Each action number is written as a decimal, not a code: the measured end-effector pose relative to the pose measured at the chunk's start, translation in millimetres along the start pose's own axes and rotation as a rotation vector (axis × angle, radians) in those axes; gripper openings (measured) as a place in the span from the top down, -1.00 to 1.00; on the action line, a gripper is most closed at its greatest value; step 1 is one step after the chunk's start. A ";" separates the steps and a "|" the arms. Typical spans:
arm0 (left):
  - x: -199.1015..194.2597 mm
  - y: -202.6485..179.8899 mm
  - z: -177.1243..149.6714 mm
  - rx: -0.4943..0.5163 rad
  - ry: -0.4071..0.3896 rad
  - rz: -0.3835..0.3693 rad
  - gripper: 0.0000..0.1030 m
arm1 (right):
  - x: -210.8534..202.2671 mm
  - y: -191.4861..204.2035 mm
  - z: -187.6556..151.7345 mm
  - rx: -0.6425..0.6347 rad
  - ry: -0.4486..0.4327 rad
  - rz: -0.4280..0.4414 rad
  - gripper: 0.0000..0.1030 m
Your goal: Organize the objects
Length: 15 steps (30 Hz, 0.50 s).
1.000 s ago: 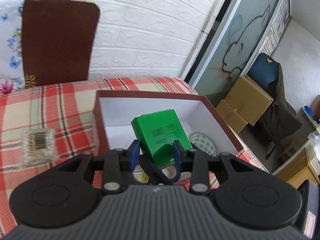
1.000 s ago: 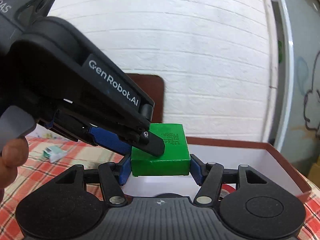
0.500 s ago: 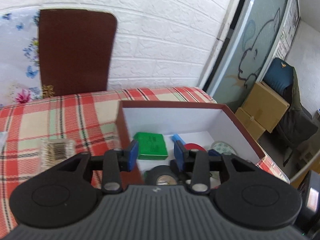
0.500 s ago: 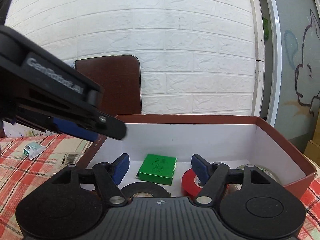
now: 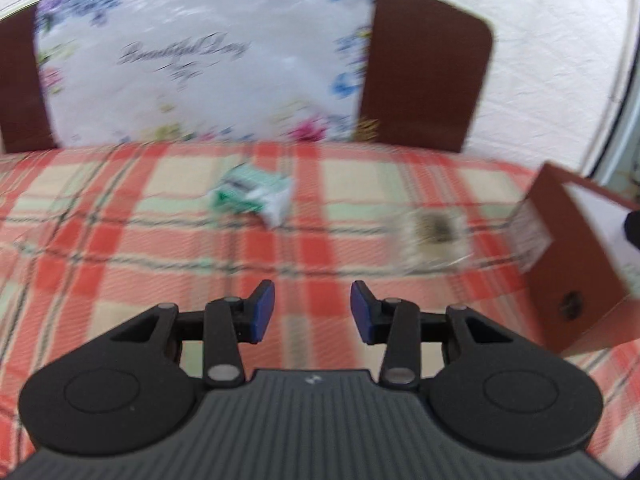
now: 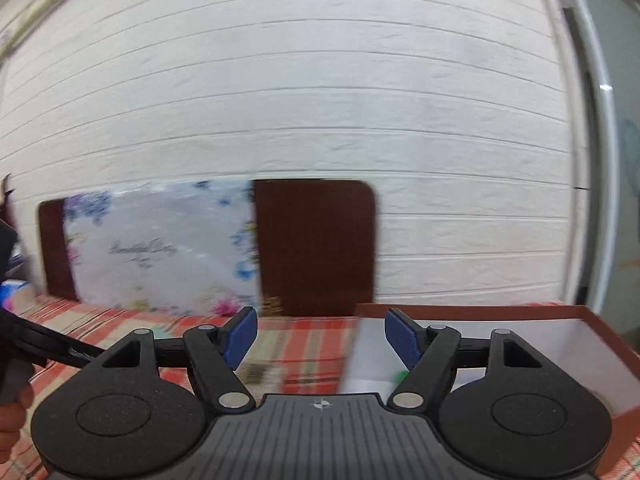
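My left gripper (image 5: 313, 312) is open and empty, low over the red plaid tablecloth (image 5: 120, 264). Ahead of it lies a green and white packet (image 5: 252, 196), and to the right a clear plastic box of small sticks (image 5: 436, 236), blurred. The brown cardboard box (image 5: 568, 264) with white inside stands at the far right. My right gripper (image 6: 321, 338) is open and empty, raised near the box's left wall (image 6: 480, 312). A bit of the green box (image 6: 400, 377) shows inside, mostly hidden.
A brown board (image 5: 424, 64) with a floral plastic sheet (image 5: 200, 60) leans on the white brick wall (image 6: 320, 100) behind the table. The left hand-held unit (image 6: 40, 344) shows at the right view's left edge.
The green box has been let go inside the cardboard box. My left gripper has swung left, away from the box, toward the packet. My right gripper has lifted and turned left.
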State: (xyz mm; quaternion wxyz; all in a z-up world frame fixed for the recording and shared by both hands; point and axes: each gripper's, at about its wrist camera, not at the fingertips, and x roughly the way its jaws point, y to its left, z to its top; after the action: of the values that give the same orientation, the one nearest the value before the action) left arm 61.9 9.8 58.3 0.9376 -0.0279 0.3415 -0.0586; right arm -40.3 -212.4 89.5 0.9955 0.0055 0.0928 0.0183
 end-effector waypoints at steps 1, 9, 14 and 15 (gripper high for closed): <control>3.7 10.3 -5.7 0.002 0.007 0.030 0.14 | 3.5 11.0 -2.9 -0.018 0.016 0.028 -0.39; 13.4 58.3 -55.6 -0.001 -0.110 0.129 -0.15 | 61.8 67.5 -43.3 -0.069 0.242 0.094 -0.42; 13.1 64.1 -57.6 -0.029 -0.140 0.103 -0.20 | 105.6 71.9 -54.0 -0.055 0.304 0.013 -0.59; 13.4 64.5 -57.7 -0.031 -0.143 0.099 -0.22 | 115.0 72.1 -55.2 -0.052 0.312 -0.004 -0.63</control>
State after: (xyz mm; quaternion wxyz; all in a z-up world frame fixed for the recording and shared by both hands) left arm 40.8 71.3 -0.3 0.9608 -0.0297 0.2756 -0.0046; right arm 59.8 -135.6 15.1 0.9688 -0.0235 0.2460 0.0195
